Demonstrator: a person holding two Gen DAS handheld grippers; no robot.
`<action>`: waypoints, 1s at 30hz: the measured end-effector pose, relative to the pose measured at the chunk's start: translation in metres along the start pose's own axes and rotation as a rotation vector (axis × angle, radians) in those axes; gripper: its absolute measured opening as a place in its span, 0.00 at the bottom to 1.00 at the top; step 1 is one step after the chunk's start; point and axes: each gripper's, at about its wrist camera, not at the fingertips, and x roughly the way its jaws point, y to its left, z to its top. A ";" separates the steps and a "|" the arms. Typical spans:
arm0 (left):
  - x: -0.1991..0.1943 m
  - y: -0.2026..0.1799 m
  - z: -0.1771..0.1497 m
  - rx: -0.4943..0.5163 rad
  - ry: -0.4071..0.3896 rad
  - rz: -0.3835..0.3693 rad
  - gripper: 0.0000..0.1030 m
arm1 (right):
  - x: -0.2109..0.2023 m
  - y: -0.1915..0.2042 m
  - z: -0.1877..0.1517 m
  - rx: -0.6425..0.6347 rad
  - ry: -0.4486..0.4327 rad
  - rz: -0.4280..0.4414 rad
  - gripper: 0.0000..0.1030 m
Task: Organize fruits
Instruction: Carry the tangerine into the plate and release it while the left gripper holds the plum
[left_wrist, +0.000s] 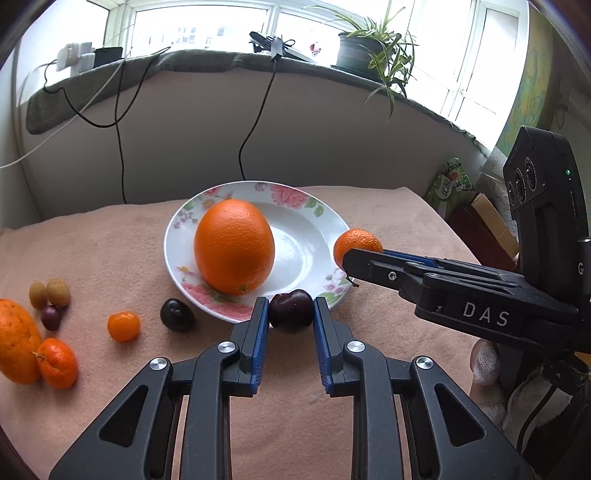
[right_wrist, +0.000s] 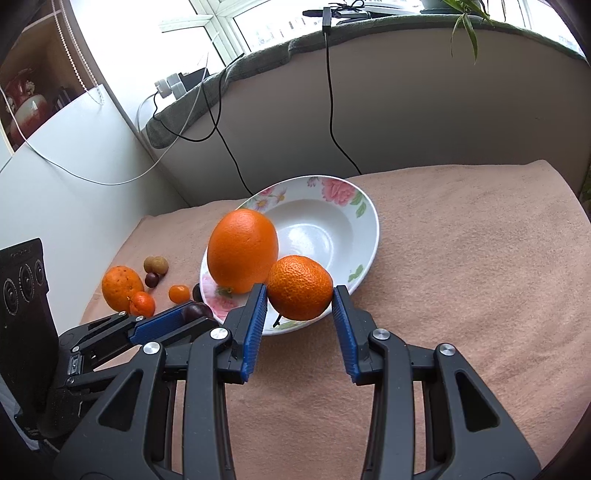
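Observation:
A white floral plate (left_wrist: 295, 199) (right_wrist: 365, 210) holds a large orange (left_wrist: 234, 245) (right_wrist: 242, 254). My left gripper (left_wrist: 290, 308) is shut on a dark plum (left_wrist: 290, 308), held just in front of the plate's near rim; the plum also shows in the right wrist view (right_wrist: 195, 311). My right gripper (right_wrist: 300, 295) is shut on a mandarin (right_wrist: 300, 287) and holds it above the plate's near edge. In the left wrist view the mandarin (left_wrist: 356, 245) shows at the plate's right rim, at the right gripper's fingertips (left_wrist: 360, 264).
On the pink cloth (left_wrist: 110, 251) left of the plate lie a dark plum (left_wrist: 176, 314), a small kumquat (left_wrist: 123, 325), a mandarin (left_wrist: 58, 362), a large orange (left_wrist: 16, 341), a small dark fruit (left_wrist: 50, 317) and two brown longans (left_wrist: 51, 292). Wall and cables stand behind.

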 end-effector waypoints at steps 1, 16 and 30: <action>0.002 -0.002 0.001 0.003 0.001 0.000 0.21 | 0.001 -0.002 0.001 -0.001 0.000 -0.002 0.37; 0.019 -0.017 0.009 0.033 0.015 0.004 0.21 | 0.014 -0.017 0.020 -0.026 0.004 -0.034 0.37; 0.024 -0.020 0.011 0.039 0.021 0.003 0.21 | 0.032 -0.020 0.029 -0.045 0.027 -0.050 0.37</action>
